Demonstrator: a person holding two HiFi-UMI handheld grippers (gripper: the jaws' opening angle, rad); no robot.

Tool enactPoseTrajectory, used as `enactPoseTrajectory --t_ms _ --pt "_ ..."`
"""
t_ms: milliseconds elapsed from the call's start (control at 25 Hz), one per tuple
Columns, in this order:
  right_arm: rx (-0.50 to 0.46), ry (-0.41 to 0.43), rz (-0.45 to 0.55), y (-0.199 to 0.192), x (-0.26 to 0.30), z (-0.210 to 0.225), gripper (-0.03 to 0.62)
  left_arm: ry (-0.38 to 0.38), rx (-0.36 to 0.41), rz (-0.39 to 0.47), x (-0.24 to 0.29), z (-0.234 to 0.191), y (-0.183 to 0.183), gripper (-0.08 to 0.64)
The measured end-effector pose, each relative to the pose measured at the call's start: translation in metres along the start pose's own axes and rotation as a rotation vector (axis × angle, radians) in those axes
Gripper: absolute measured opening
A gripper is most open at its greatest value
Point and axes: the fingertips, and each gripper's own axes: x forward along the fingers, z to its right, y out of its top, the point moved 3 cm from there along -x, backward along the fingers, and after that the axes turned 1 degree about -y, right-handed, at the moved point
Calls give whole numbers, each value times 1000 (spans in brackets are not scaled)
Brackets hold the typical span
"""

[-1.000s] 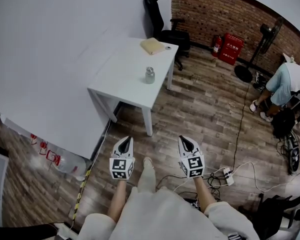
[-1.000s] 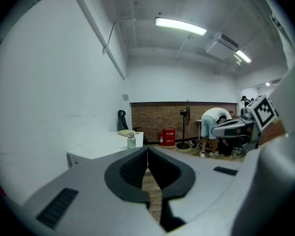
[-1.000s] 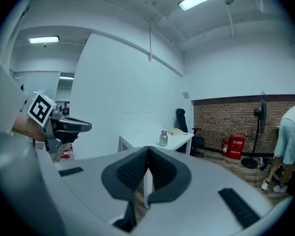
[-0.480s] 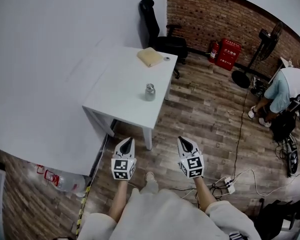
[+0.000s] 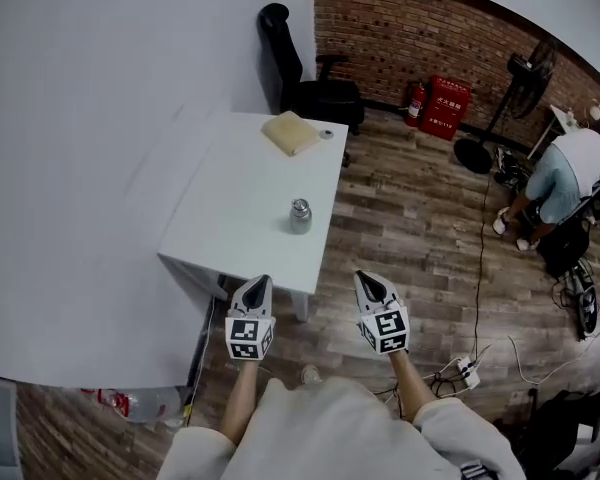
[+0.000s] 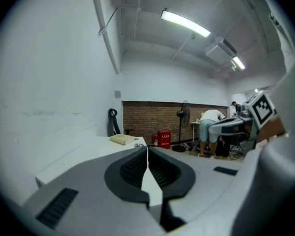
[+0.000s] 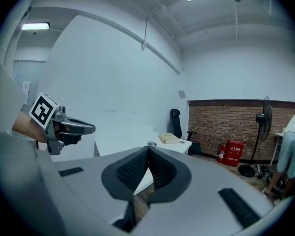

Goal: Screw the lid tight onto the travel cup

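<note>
A small steel travel cup [image 5: 299, 215] stands near the right side of the white table [image 5: 230, 208], with its lid on top. In the right gripper view only the cup's top [image 7: 151, 144] peeks over the jaw tips. My left gripper [image 5: 257, 286] hovers just before the table's near edge, shut and empty. My right gripper [image 5: 368, 281] is level with it, over the floor to the right of the table, also shut with nothing in it. Both are short of the cup.
A tan flat box [image 5: 289, 132] and a small round thing [image 5: 326, 134] lie at the table's far end. A black office chair [image 5: 305, 83] stands behind it. Red extinguisher boxes [image 5: 439, 102], a fan [image 5: 500, 108], floor cables [image 5: 480, 268] and a bent-over person [image 5: 565, 178] are to the right.
Both grippers have moved forward toward the table; the table and cup now sit nearer and lower in the head view. Both stay shut.
</note>
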Motion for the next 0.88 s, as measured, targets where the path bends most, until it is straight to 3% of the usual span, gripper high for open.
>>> enactPoseTrajectory --t_ms 400,880 --pt "28 -62 -43 -1 46 16 0 -92 0 -26 65 -30 5 10" --pt "52 -45 -54 -9 97 42 0 -100 -6 -55 119 -47 -2 9"
